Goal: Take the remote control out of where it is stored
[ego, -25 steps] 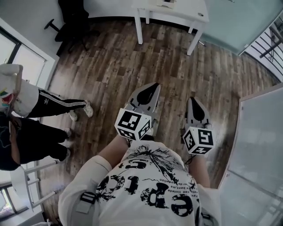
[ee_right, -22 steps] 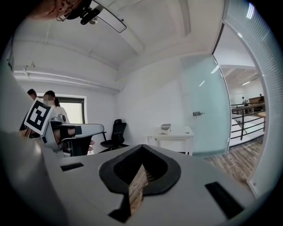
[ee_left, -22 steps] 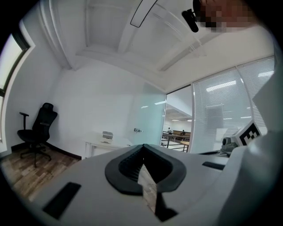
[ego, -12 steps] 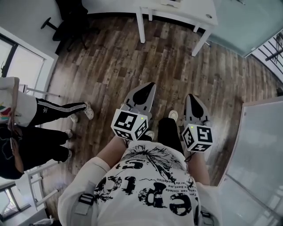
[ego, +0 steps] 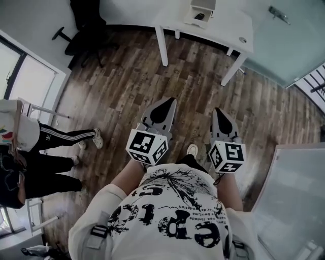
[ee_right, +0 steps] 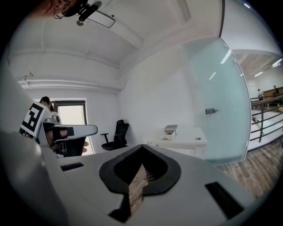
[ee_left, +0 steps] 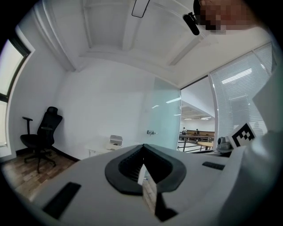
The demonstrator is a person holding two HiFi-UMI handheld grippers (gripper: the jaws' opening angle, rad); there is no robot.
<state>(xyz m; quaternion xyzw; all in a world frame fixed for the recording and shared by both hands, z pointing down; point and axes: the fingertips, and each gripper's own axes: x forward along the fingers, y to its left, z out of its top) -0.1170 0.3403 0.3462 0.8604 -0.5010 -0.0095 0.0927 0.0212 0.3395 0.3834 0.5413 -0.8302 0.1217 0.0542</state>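
The remote control cannot be picked out for certain. It is judged to lie in the small open box [ego: 201,10] on the white table [ego: 223,26] at the far side of the room, where a dark item is glimpsed. The left gripper [ego: 171,100] and the right gripper [ego: 219,109] are both closed tip to tip, and nothing is held in either.

The step in hand is taken to be the approach. The table should be neared squarely, so that the box is brought within reach in front. One gripper's jaws should be parted before the box is reached into.

Both grippers are carried low and close before the body, side by side, pointed forward over the wooden floor [ego: 127,86] toward the table. An office chair [ego: 81,23] stands at the far left, and bystanders [ego: 45,152] are seen at the near left.
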